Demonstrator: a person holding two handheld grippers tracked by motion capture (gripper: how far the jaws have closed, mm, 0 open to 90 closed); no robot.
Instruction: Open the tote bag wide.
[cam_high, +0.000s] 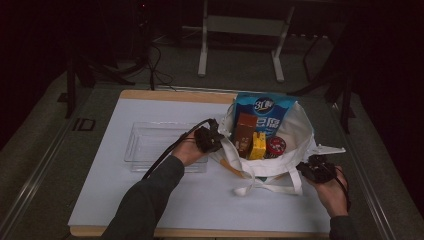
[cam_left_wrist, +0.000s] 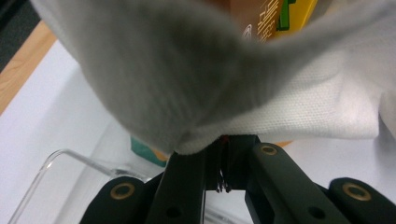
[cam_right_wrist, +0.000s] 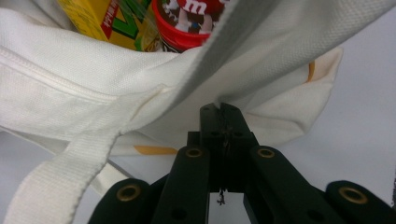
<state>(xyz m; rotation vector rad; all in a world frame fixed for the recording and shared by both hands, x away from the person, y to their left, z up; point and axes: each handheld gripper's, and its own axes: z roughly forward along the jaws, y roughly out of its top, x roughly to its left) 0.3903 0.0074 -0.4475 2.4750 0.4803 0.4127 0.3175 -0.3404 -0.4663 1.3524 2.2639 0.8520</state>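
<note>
From the high view, the white bag (cam_high: 280, 150) sits on the tabletop (cam_high: 165, 200), full of snacks. A hand-held gripper pinches each side, probably to hold its mouth wide: left hand-held gripper (cam_high: 214, 141), right hand-held gripper (cam_high: 311, 169).

In the left gripper view, the jaws are squeezed together on the bag's cloth edge (cam_left_wrist: 201, 140).

In the right gripper view, the jaws are clamped on the cloth too, right below the red tub (cam_right_wrist: 187, 23).

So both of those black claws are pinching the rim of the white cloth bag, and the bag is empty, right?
Not quite: the bag is not empty. The high view shows the white cloth bag holding a blue packet, a brown box, a yellow carton and a red-lidded tub. The rest holds: the left gripper and the right gripper are both shut on its rim.
</note>
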